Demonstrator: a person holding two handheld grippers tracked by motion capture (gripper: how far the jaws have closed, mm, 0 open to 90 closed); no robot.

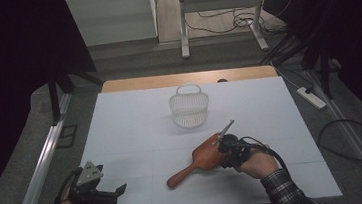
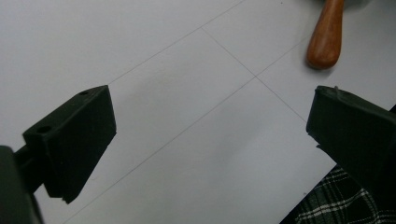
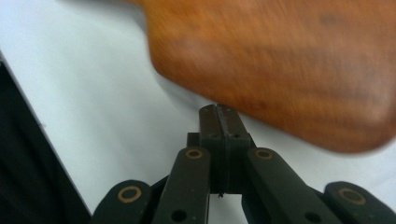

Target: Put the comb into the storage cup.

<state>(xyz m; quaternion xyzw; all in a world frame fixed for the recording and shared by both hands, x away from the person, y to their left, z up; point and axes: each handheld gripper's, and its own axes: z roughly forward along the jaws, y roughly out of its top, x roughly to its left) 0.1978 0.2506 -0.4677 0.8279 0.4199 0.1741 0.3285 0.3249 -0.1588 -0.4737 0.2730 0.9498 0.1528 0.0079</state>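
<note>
high view looks down on the table [image 1: 122, 138]; both tongs views close, sharing its paddle [image 2: 327, 37].

Premises are presenting as a lab or recording workspace, not a home. A white-topped table [image 1: 122, 138] is standing on grey carpet between dark curtains [image 1: 10, 73]. Loose cables [image 1: 231, 22] are trailing across the floor behind, around the metal legs of a bench [image 1: 183, 36], and a power strip [image 1: 311, 97] is lying beside the table.
</note>
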